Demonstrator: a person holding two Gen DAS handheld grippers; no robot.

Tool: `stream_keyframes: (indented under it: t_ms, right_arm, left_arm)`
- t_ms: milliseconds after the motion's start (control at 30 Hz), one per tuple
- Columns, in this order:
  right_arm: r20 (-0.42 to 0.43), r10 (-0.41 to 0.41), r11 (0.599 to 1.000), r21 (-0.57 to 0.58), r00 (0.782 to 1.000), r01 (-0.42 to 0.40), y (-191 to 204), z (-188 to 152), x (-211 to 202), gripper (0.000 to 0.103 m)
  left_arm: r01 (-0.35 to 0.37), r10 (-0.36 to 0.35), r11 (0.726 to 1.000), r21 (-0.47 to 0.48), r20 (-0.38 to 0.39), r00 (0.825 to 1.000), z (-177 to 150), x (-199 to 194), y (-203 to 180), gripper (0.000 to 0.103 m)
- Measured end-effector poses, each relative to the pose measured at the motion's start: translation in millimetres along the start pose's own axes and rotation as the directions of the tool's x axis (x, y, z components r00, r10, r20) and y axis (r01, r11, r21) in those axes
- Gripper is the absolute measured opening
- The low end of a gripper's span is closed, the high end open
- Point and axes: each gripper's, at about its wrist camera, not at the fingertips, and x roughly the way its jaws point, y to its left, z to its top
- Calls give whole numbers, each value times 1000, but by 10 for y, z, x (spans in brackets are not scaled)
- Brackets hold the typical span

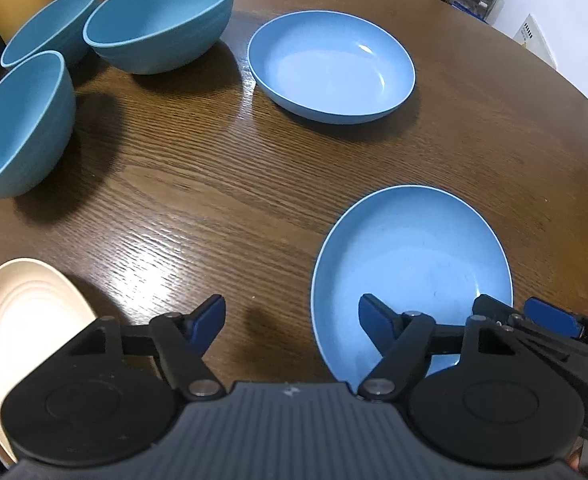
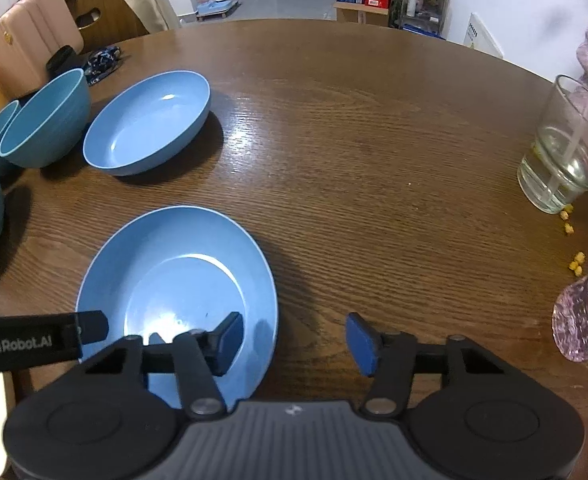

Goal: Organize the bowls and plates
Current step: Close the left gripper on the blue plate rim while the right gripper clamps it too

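Observation:
Two light blue plates lie on the brown wooden table: a near plate [image 1: 410,268] [image 2: 182,280] and a far plate [image 1: 330,64] [image 2: 150,124]. Three teal bowls stand at the left: a large one [image 1: 162,16] [image 2: 46,120], one behind it [image 1: 50,24] and a near one [image 1: 18,128]. A cream plate [image 1: 22,320] lies at the near left. My left gripper [image 1: 292,320] is open and empty, its right finger over the near plate's left edge. My right gripper [image 2: 294,340] is open and empty, its left finger over the near plate's right edge.
A glass of water with a straw [image 2: 566,148] and a plastic bottle [image 2: 586,316] stand at the table's right edge, with yellow crumbs [image 2: 576,260] between them. Chairs and a bag [image 2: 26,56] stand behind the bowls. Bare wood [image 2: 374,160] lies right of the plates.

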Motion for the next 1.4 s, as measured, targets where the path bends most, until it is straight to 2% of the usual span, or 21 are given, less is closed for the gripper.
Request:
stream_keyframes:
  t_ms: [167, 333, 467, 600, 733, 1400]
  right_arm:
    - [-7, 13, 1000, 1, 1000, -13, -13, 6, 77, 39]
    - [-2, 37, 999, 7, 999, -37, -17, 32, 100, 29]
    - [-1, 57, 998, 13, 998, -57, -17, 69, 109, 19]
    - [1, 76, 997, 19, 997, -76, -10, 77, 125, 12]
    - [9, 83, 996, 15, 997, -83, -8, 66, 111, 11]
    - [50, 81, 996, 30, 995, -83, -20, -13, -55, 9]
  left_arm:
    - [9, -9, 1000, -10, -20, 1000, 28, 85, -20, 68]
    - [23, -24, 999, -22, -45, 999, 35, 164, -21, 51]
    - [42, -44, 999, -28, -52, 998, 32, 199, -10, 46]
    - [74, -75, 997, -25, -46, 996, 47, 217, -19, 31]
    - [109, -110, 994, -24, -49, 993, 56, 230, -32, 17]
    - [126, -125, 992, 9, -33, 992, -3, 124, -15, 17]
